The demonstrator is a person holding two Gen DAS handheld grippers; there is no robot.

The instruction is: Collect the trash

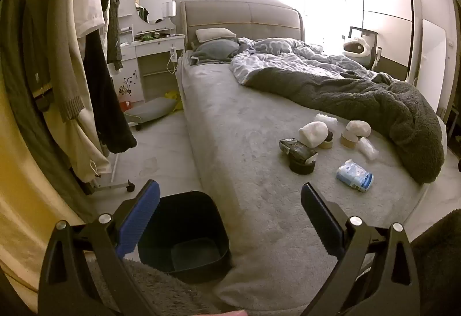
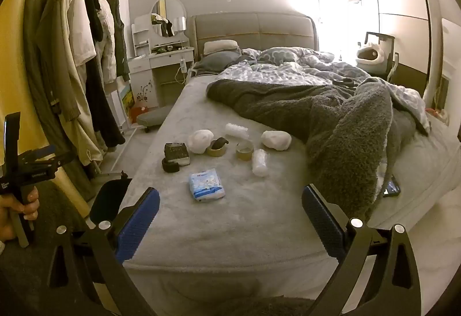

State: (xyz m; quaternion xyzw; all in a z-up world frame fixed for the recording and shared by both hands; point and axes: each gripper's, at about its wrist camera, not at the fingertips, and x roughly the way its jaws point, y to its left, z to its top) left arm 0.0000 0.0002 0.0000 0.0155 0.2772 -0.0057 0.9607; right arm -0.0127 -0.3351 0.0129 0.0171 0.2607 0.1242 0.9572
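Note:
Trash lies in a cluster on the grey bed (image 2: 259, 229): a blue-and-white tissue pack (image 2: 206, 185), two crumpled white wads (image 2: 199, 141) (image 2: 276, 140), two tape rolls (image 2: 216, 151) (image 2: 245, 153), a dark packet (image 2: 176, 153) on a black roll (image 2: 170, 166), and clear plastic wraps (image 2: 259, 162). A black bin (image 1: 184, 229) stands on the floor at the bed's near left corner. My left gripper (image 1: 230, 192) hangs open over the bin and bed corner, holding nothing. My right gripper (image 2: 230, 195) is open and empty, just short of the tissue pack.
A grey fleece blanket (image 2: 345, 126) and patterned duvet (image 2: 288, 68) cover the bed's right side. A phone (image 2: 391, 189) lies near the right edge. A clothes rack (image 2: 86, 71) with coats stands left. A white dresser (image 2: 161, 62) and a low stool (image 2: 152, 115) sit beyond.

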